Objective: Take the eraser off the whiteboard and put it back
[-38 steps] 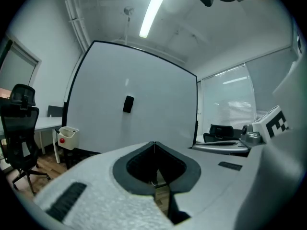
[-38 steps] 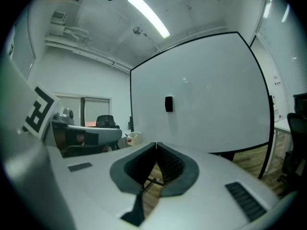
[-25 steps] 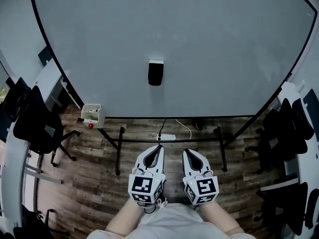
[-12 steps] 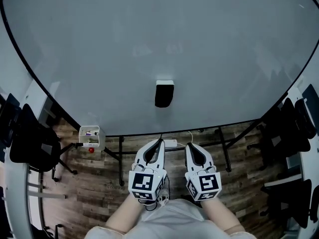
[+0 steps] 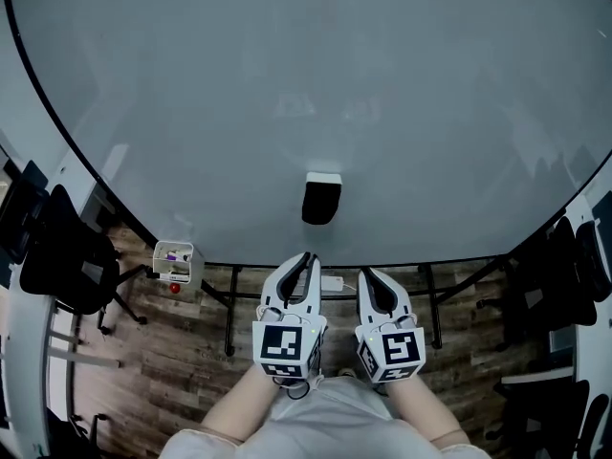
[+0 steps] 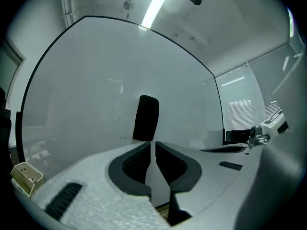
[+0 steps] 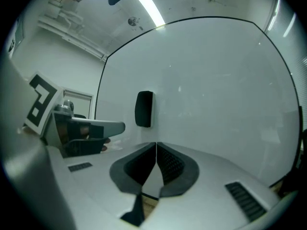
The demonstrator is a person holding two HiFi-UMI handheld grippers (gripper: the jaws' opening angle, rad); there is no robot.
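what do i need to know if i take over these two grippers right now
Left gripper: jaws together, empty.
Right gripper: jaws together, empty, beside the left one.
Black eraser: stuck upright on the whiteboard, low and near the middle, in line with the left jaws; neither gripper touches it.
Done: nothing yet.
Left: open a gripper, grip the eraser, pull it off, then put it back on the board.
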